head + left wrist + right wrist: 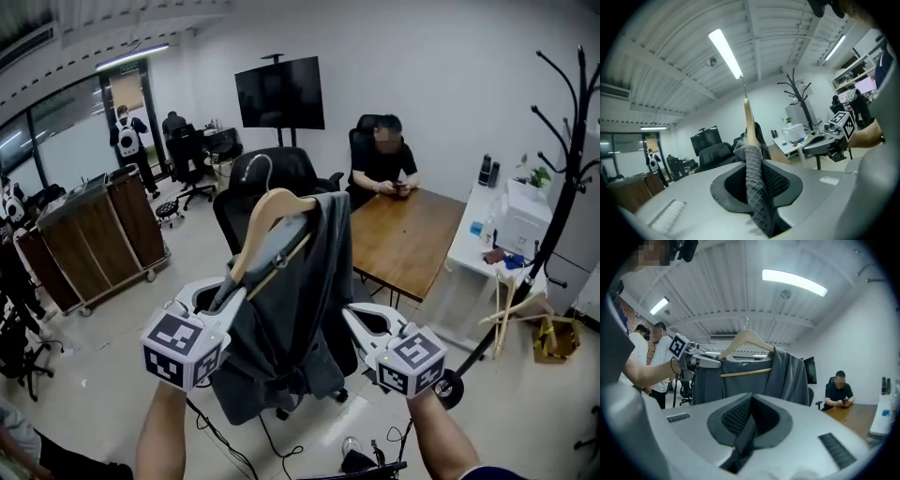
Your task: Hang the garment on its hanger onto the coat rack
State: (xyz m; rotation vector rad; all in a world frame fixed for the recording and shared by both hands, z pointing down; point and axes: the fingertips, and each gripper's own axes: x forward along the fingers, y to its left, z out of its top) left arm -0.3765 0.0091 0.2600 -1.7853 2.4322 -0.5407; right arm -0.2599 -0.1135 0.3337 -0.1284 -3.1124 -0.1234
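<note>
"Judging by its drape, how did the grey garment (300,309) look to handle?"

"Soft, light and limp. Only the wooden hanger (272,211) gave it any stiffness. It hung in mid-air, well apart from the coat rack (567,187) on the right."

"And the holds?"

"The left claw (757,187) was clenched on knit fabric at the hanger's end, and the right claw (745,427) pinched a dark fold. Cloth could slip, so the hanger's 2 shoulders seemed the surer hold."
</note>
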